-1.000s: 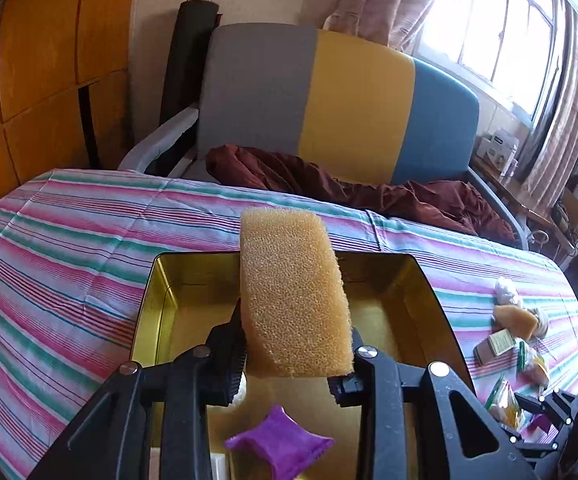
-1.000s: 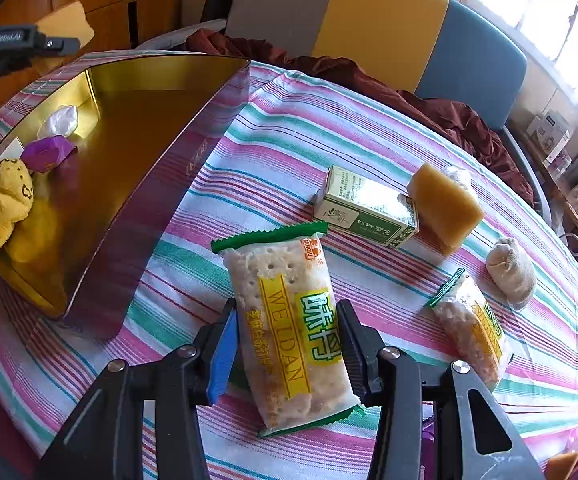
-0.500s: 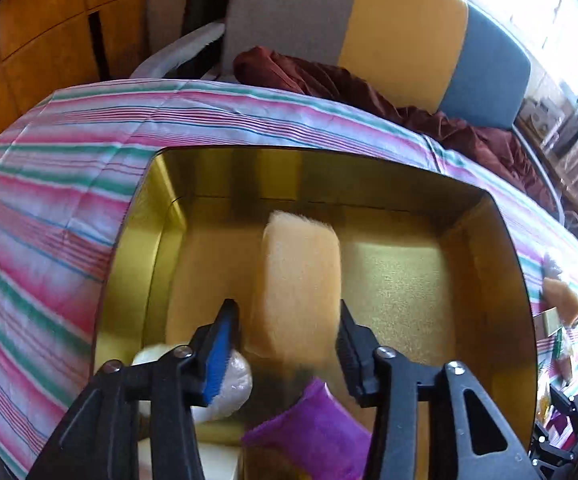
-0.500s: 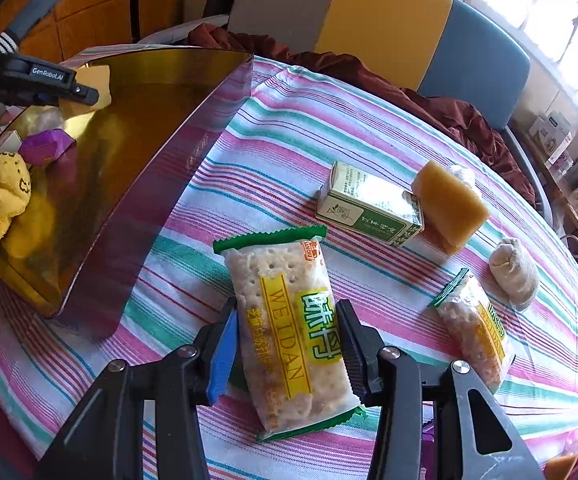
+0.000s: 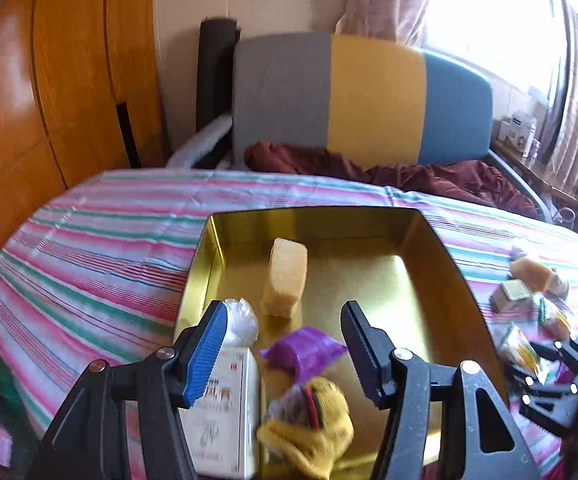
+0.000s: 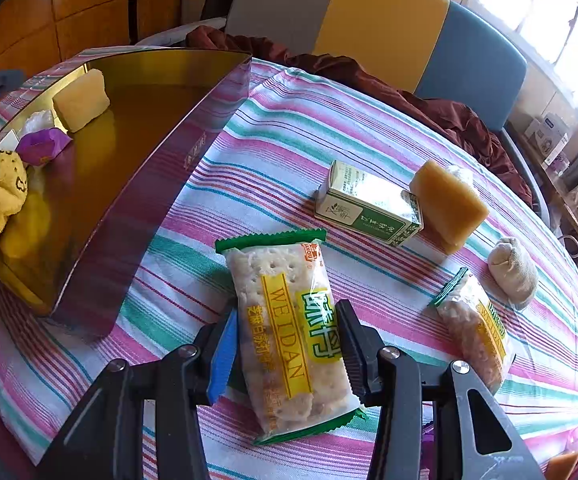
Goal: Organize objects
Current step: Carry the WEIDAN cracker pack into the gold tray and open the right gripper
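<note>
Striped tablecloth (image 6: 281,152): right claw (image 6: 285,344) clamps cracker packet (image 6: 289,332); left claw (image 5: 285,344) opening, empty.

From my left wrist view, the white box (image 5: 225,412) is partly hidden behind my left finger and cut off at the bottom edge, its print too blurred to read. The yellow toy (image 5: 309,428) beside it is smeared by blur. Far right, the snacks (image 5: 529,292) are too blurred to tell apart. In the right view, an orange thing (image 6: 561,466) is cut off at the bottom corner, and the tin's (image 6: 89,216) near end runs off the left edge.
</note>
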Available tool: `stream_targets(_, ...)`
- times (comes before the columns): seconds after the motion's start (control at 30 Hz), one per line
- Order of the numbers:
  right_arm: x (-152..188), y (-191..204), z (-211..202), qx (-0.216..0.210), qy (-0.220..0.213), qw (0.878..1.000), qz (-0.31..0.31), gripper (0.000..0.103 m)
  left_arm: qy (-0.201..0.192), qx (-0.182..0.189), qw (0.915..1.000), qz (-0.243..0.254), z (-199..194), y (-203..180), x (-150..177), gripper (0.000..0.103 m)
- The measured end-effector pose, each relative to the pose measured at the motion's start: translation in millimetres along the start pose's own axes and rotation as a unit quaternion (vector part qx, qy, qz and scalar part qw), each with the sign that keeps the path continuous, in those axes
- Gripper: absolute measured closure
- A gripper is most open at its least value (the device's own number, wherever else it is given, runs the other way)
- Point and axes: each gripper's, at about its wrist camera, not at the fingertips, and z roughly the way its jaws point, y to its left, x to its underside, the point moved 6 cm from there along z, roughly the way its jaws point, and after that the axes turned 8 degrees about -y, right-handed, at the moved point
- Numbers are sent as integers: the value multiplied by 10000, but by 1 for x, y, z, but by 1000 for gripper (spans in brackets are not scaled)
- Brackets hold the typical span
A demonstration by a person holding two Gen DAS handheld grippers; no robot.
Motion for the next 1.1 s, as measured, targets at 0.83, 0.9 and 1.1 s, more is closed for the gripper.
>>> stream_targets(0.83,-101,99,-49,-1187,-620,9893,575,56,-564,-410,9969,355,-80,11,9,43)
stream_targets(0.9,-103,112,-40,-1270,-509,9889,578,56,-556,-437,9969,359,-80,14,11,43)
stream_targets(1.1,-102,140,-17,-1264,-243,9906,469,56,-510,-493,9971,261,-78,27,16,43)
